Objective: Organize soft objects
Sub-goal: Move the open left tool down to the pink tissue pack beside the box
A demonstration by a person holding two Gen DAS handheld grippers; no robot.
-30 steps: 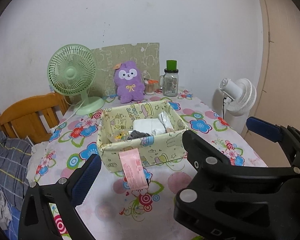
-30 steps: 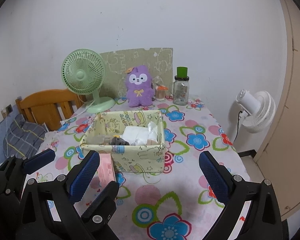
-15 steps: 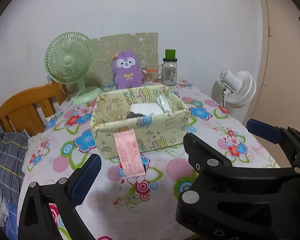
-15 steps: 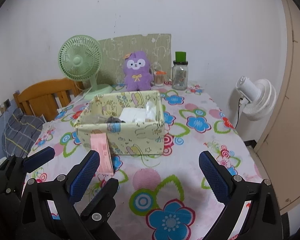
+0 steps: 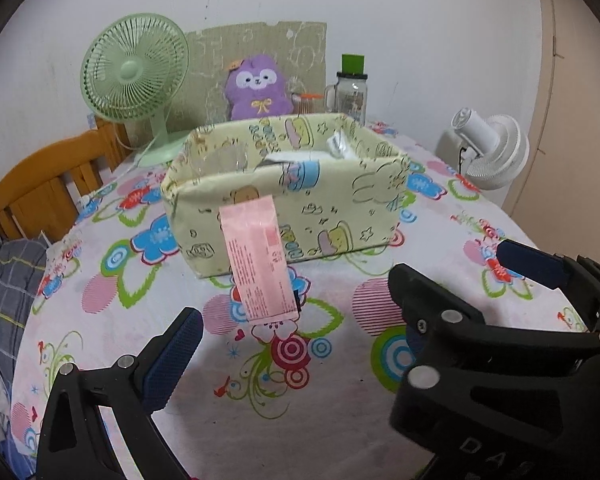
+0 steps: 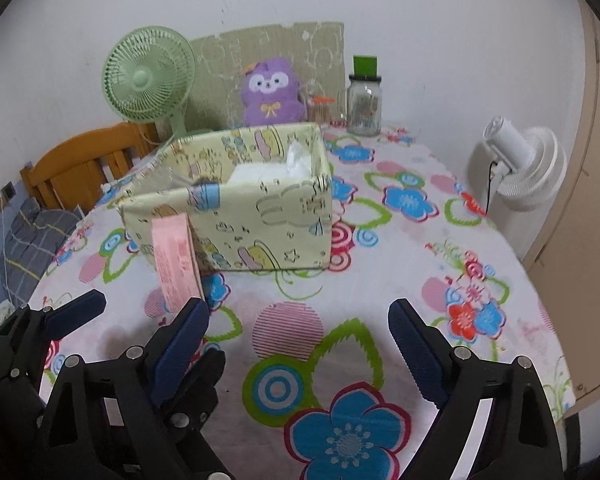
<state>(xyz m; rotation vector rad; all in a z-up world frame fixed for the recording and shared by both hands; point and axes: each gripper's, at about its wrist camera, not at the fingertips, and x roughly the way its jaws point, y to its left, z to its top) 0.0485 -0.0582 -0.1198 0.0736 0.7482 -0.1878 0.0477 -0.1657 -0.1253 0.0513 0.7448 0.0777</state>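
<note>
Black gripper (image 6: 296, 344) frames — blue ribbed pads (image 6: 182, 350), silver screws.

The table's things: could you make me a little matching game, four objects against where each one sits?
Things:
1. pink packet
2. plush
3. green fan
4. jar

Places:
A. back of the table, left of the plush
B. leaning on the box's front wall
C. back of the table, right of the plush
D. behind the box, before the cardboard sheet

Pairs: 1-B, 2-D, 3-A, 4-C
</note>
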